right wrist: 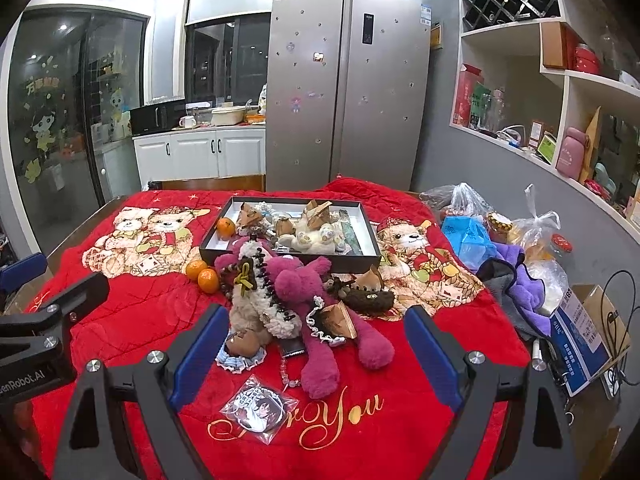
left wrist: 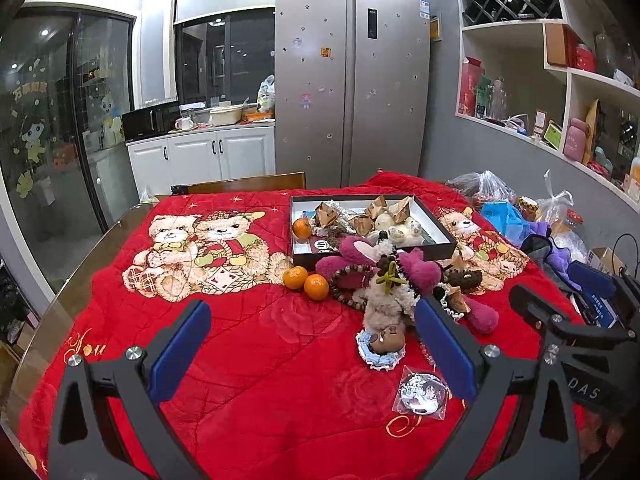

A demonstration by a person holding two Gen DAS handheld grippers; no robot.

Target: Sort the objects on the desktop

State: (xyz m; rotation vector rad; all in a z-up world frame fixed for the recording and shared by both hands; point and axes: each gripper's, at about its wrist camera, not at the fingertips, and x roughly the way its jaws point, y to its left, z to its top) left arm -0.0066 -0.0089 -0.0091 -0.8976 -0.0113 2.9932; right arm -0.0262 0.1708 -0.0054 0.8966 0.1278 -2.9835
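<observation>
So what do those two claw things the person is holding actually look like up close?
Both look alike: the left gripper and right gripper have matte black angular frames with triangular cut-outs and silver round bolts. Each has two long fingers faced with flat blue pads. White lettering marks the black bodies: one reads partly "DAS", the other ends in "Robot.AI". No sleeves or hands show.

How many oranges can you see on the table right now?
3. One orange sits in the tray's near-left corner; two oranges touch on the blanket just outside it. Others may hide under toys.
</observation>
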